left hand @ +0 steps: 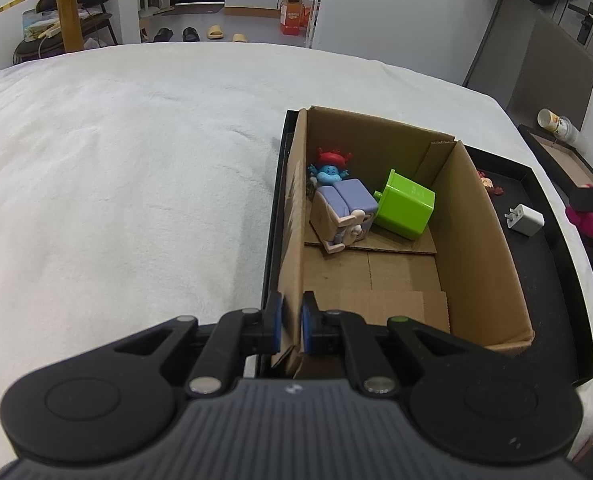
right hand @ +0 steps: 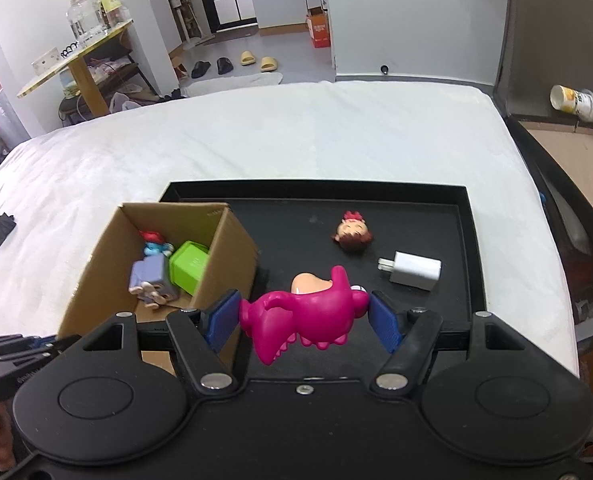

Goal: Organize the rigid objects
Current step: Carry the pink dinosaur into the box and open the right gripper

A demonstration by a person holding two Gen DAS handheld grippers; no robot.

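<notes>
The sorting looks partly done. Three toys already lie in the cardboard box (left hand: 476, 248): a blue figurine with red hair (left hand: 329, 168) at the far end, a lilac block-shaped toy (left hand: 346, 212) tipped on its side in front of it, and a lime-green plastic cube (left hand: 406, 206) just beside that. The box stands in a shallow black tray (right hand: 472, 240) on a bed covered with a soft white blanket (left hand: 116, 180).

In the right wrist view, the right tool (right hand: 302, 314) holds a glossy magenta dinosaur toy (right hand: 308, 314) by its ends, snout against one blue pad and tail against the other, in the lower middle of the frame and seemingly clear of the tray floor. My guess is it goes into the box next.

Still loose on the tray are a small doll head with brown hair and a red bow (right hand: 352, 234) in mid-frame and a smooth white plug-in charger (right hand: 414, 270) to its lower right, its prongs pointing left.

The left tool (left hand: 290, 326) is pinched tight on the box's near left wall, bottom centre of its own view, apparently steadying it. The corrugated card is stiff and matte; the toys are hard moulded plastic.
</notes>
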